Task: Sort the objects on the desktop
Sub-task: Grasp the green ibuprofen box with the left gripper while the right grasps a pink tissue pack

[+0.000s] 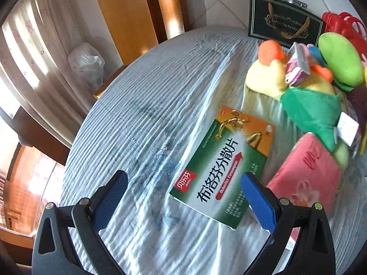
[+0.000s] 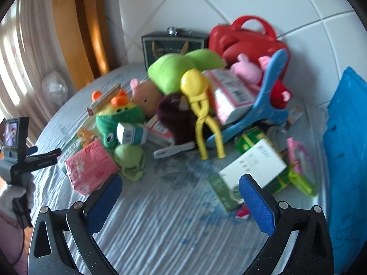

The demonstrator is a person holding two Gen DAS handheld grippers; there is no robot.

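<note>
A green and white medicine box (image 1: 223, 167) lies flat on the striped cloth, just ahead of my left gripper (image 1: 183, 185), which is open and empty; its right finger (image 1: 258, 200) overlaps the box's near right corner. A pink tissue pack (image 1: 307, 171) lies right of the box. My right gripper (image 2: 180, 189) is open and empty above bare cloth. Ahead of it sits a heap: the pink tissue pack (image 2: 90, 169), a green plush frog (image 2: 119, 123), yellow tongs (image 2: 201, 110), a blue plastic piece (image 2: 263, 105), and white and green boxes (image 2: 252, 167) by the right finger.
A red plastic case (image 2: 247, 39) and a dark framed box (image 2: 169, 43) stand against the tiled wall. A blue folder (image 2: 346, 149) lies at the right. The left hand-held gripper (image 2: 27, 155) shows at the left edge, held in a gloved hand (image 2: 13, 197). Curtains and a wooden frame lie beyond the table's left edge.
</note>
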